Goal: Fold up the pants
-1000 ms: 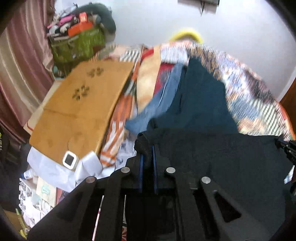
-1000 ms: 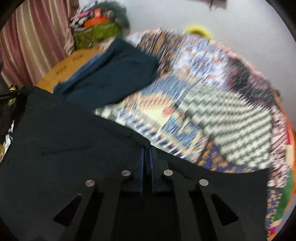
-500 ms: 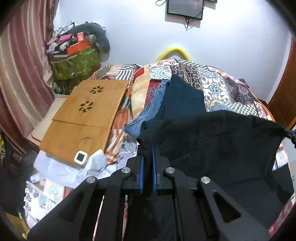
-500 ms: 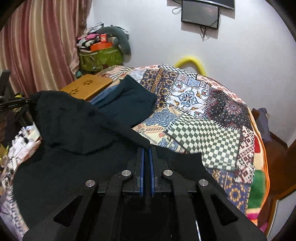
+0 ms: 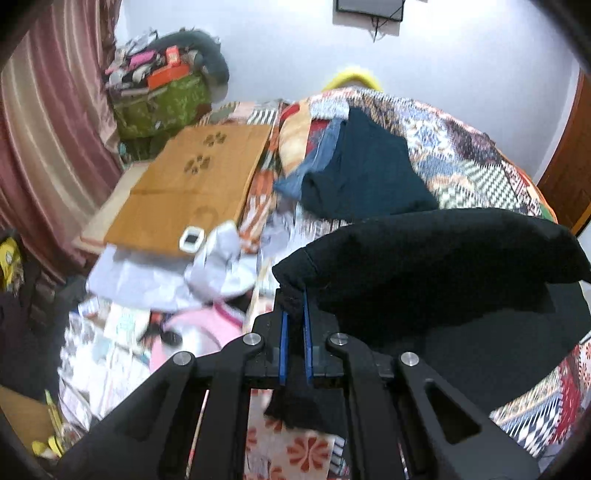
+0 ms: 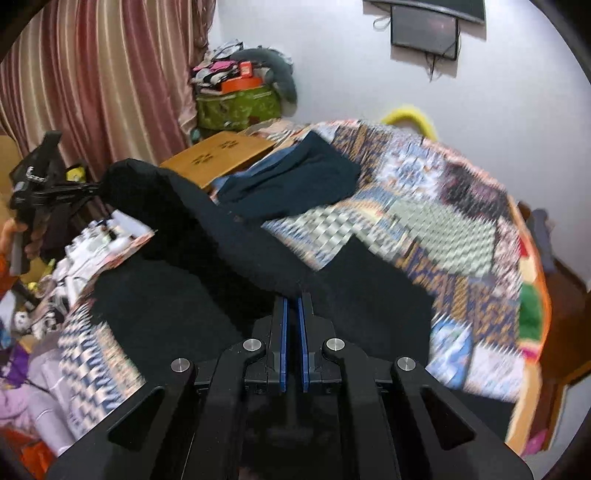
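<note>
Black pants [image 5: 443, 266] hang stretched between my two grippers above the patchwork bed. My left gripper [image 5: 293, 295] is shut on one corner of the pants' top edge. My right gripper [image 6: 292, 295] is shut on the other corner; the black pants [image 6: 207, 266] sag from it down onto the quilt. In the right wrist view the left gripper [image 6: 92, 190] shows at far left, pinching the cloth. A folded dark teal garment [image 5: 369, 173] lies on blue jeans [image 5: 314, 162] further up the bed.
A bamboo lap desk [image 5: 195, 184] with a small white device [image 5: 192, 238] lies left of the bed. Papers and clutter [image 5: 147, 288] cover the floor at left. Curtain [image 6: 92, 81], green bag [image 6: 236, 107] and wall screen [image 6: 424, 31] are behind. The patchwork quilt [image 6: 443, 221] spreads right.
Both grippers have moved back and to the right with the pants; the cloth now sags lower and touches the quilt. Both views are blurred by motion.
</note>
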Demonstrator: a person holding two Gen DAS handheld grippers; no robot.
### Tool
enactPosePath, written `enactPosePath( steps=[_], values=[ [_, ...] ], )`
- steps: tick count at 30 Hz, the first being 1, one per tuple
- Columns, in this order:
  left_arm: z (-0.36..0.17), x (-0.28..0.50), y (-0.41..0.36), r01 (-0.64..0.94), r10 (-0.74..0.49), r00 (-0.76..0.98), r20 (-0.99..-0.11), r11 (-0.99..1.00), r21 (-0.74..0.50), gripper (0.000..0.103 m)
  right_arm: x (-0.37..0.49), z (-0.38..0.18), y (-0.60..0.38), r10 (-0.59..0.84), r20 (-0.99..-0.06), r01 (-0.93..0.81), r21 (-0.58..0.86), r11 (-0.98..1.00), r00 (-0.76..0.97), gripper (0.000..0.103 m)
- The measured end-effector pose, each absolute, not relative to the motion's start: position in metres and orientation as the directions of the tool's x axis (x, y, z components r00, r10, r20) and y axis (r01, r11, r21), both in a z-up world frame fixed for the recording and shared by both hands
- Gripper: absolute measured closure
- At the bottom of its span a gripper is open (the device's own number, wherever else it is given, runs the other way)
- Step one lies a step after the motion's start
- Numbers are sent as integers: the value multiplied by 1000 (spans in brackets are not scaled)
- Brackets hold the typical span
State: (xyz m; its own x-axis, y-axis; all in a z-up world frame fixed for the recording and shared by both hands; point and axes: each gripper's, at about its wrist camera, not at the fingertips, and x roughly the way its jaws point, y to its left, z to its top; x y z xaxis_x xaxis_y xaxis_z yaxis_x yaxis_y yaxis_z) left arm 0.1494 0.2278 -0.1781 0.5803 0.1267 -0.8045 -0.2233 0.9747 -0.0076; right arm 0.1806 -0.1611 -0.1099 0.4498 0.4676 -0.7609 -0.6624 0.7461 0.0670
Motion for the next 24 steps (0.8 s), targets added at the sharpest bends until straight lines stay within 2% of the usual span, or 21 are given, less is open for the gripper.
enactPosePath(
  steps=[8, 13, 21, 24],
  values=[
    [-244, 113, 236, -301, 100, 474, -875, 952, -53, 97, 146, -155, -166, 473, -797, -631, 155, 760, 374, 98],
    [-272, 104, 233, -319, 109, 407, -907, 947, -29, 97, 136, -162, -174, 486, -795, -605, 194, 772, 364, 97],
    [-229, 99, 235, -329, 183, 467, -865, 944, 23, 95, 137, -135, -204, 465, -774, -565, 171, 807, 430, 97],
    [-208, 109, 233, -325, 178, 508, -842, 946, 4, 85, 147, -124, -212, 450, -757, -538, 155, 828, 474, 93]
  ],
)
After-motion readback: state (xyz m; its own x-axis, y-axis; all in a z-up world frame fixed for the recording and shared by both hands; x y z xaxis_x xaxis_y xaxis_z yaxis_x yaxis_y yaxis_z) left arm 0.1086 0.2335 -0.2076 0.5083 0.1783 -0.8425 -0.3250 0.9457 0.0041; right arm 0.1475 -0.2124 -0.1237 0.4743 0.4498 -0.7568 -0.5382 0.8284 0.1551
